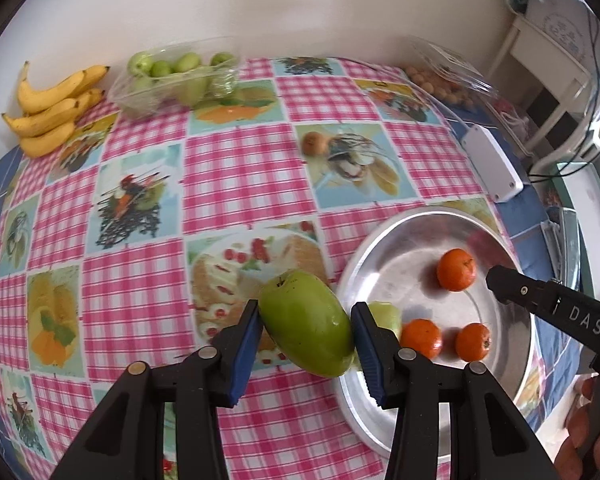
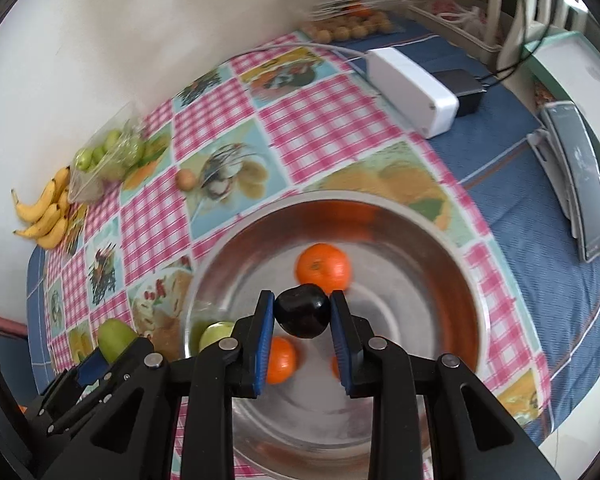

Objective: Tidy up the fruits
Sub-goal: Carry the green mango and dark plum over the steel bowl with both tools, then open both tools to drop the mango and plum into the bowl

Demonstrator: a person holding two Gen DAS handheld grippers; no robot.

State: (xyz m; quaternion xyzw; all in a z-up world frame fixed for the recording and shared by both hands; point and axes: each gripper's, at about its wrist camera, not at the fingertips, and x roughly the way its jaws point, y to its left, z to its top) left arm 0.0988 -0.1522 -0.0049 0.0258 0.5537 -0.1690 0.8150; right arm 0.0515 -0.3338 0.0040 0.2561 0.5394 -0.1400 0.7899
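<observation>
Nearest the left wrist camera, the left gripper (image 1: 306, 330) was clamped on a large oblong green fruit (image 1: 306, 324), its blue pads pressed to either flank and its stem end tilted up and away. The fruit hung over the pink checked tablecloth of the counter (image 1: 236, 168), just beside the near-left rim of the round shallow steel bowl (image 1: 380, 412), so the bowl lay to the gripper's right. The fruit's long axis ran roughly along the fingers, slanting toward the bowl.

In the right wrist view, the right gripper (image 2: 302, 316) held a small glossy dark plum-like fruit (image 2: 302, 312) between its pads, directly above the bowl's middle. Of the two, the right hand was judged the nearer to a release; the left one needed a short carry rightward over the rim first.

Inside the bowl sat three small orange tangerines (image 1: 456, 270), well apart from each other, and a pale green fruit (image 1: 386, 314) against the left wall, partly hidden behind the left gripper's finger. Dropping the big fruit there could knock that one.

Farther back, a bunch of yellow bananas (image 1: 52, 110) lay by the wall beside a clear plastic tray of small green fruits (image 1: 172, 78), and a lone brownish round fruit (image 1: 314, 143) rested mid-counter. These looked not yet sorted.
</observation>
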